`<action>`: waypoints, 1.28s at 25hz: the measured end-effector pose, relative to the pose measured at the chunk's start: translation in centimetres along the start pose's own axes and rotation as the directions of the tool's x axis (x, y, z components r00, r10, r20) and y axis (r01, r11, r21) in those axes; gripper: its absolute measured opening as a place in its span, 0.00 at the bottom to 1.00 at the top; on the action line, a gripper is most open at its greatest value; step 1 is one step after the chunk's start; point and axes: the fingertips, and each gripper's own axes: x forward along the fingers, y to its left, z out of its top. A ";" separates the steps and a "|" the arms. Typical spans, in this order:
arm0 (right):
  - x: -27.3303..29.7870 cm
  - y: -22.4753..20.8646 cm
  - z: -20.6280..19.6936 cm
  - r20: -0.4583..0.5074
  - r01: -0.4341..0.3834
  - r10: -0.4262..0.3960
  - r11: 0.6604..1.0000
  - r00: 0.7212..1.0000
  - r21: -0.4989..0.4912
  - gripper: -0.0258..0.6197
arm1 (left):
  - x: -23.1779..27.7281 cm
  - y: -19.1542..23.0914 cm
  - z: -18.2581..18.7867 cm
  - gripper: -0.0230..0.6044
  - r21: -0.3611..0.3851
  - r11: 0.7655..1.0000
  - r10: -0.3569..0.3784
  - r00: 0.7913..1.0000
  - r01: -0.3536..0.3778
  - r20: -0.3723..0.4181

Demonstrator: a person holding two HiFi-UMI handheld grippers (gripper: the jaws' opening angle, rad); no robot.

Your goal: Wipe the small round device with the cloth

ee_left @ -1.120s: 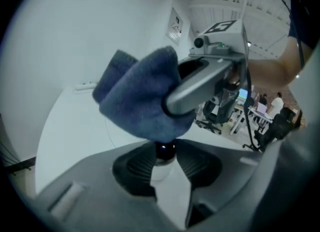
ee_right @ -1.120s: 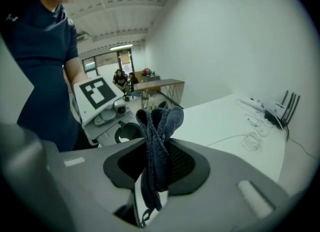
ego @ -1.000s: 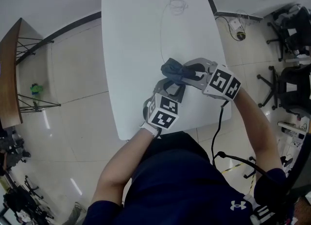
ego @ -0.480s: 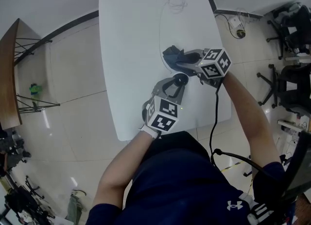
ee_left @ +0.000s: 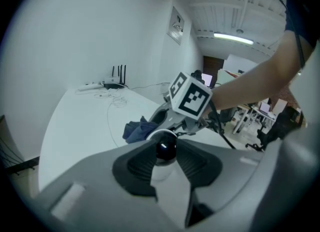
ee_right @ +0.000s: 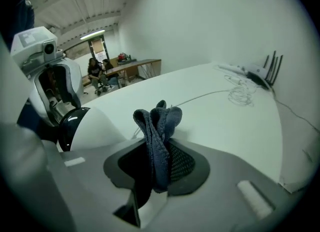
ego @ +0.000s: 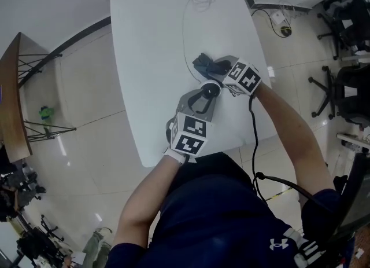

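The small round device (ee_left: pixel 165 148) stands toward the near end of the white table (ego: pixel 150 58), clamped between the pads of our left gripper (ego: pixel 202 96), which steadies it. Just beyond it, the cloth (ee_right: pixel 159 131) sticks up in a bunch from our right gripper (ego: pixel 217 69), whose jaws are closed on its fold. Seen along that gripper, the device lies close on the left, apparently not touching the cloth. We judge that the wipe needs a short leftward sweep onto the dark dome, and the right hand makes it.
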 end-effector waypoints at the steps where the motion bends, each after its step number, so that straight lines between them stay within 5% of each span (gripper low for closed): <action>1: -0.8 -0.5 0.1 0.028 0.059 -0.060 0.998 0.998 0.036 0.20 | -0.3 0.1 0.2 0.25 -0.008 1.000 -0.007 1.000 0.007 0.008; 4: -5.8 -1.5 0.6 0.200 0.162 -0.232 0.935 0.952 0.314 0.20 | -1.9 1.2 2.1 0.26 -0.039 0.999 -0.032 0.995 0.036 0.097; 8: -14.1 0.2 1.0 0.423 0.035 -0.393 0.765 0.816 0.643 0.20 | -2.7 1.0 4.6 0.24 0.020 0.989 -0.151 0.983 0.149 0.104; 10: -15.6 2.3 1.1 0.467 -0.018 -0.449 0.706 0.762 0.708 0.20 | -2.3 0.1 4.4 0.24 0.149 0.958 -0.254 0.966 0.247 0.035; 13: -14.9 5.3 2.3 0.501 -0.046 -0.490 0.681 0.713 0.731 0.20 | -1.3 -0.1 4.2 0.23 0.306 0.886 -0.348 0.936 0.348 -0.057; 17: -13.0 6.8 2.5 0.472 -0.021 -0.556 0.632 0.684 0.775 0.20 | -0.1 -0.4 3.5 0.20 0.304 0.827 -0.440 0.881 0.474 -0.176; 22: -11.7 7.1 -2.1 0.328 0.043 -0.708 0.452 0.625 0.891 0.20 | 0.7 -1.1 2.0 0.20 0.344 0.780 -0.462 0.852 0.523 -0.247; 29: -7.0 9.0 -7.0 0.105 0.065 -0.732 0.200 0.674 0.978 0.20 | 0.7 -1.9 2.1 0.21 0.406 0.748 -0.452 0.851 0.525 -0.267; 32: -6.3 9.5 -7.4 0.065 0.015 -0.743 0.100 0.666 0.995 0.20 | 1.1 -1.5 2.1 0.21 0.380 0.765 -0.449 0.854 0.519 -0.263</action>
